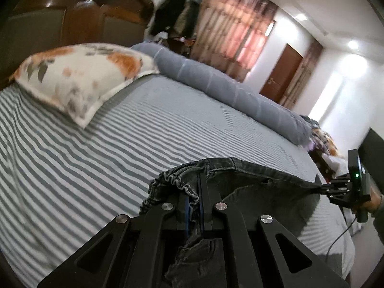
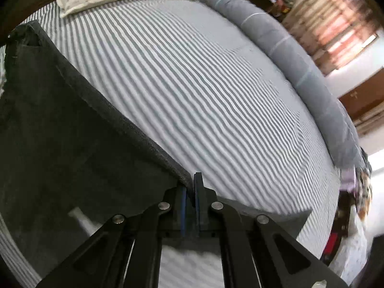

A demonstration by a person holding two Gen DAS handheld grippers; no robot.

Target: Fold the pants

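Dark grey denim pants [image 1: 259, 175] hang stretched between my two grippers above a striped bed sheet [image 1: 120, 144]. In the left wrist view my left gripper [image 1: 196, 187] is shut on the gathered elastic waistband, and cloth bunches between its blue pads. At the far right of that view, a hand [image 1: 374, 204] holds my right gripper [image 1: 321, 188], which is shut on the other end of the pants. In the right wrist view my right gripper [image 2: 191, 187] pinches the hem edge, and the pants [image 2: 60, 132] run taut up and to the left.
A floral pillow [image 1: 81, 76] lies at the head of the bed by the wooden headboard [image 1: 84, 19]. A rolled grey blanket [image 1: 216, 81] runs along the bed's far side. Clutter [image 1: 324, 141] sits past the bed's right corner. Curtains [image 1: 235, 31] and a door [image 1: 280, 76] are behind.
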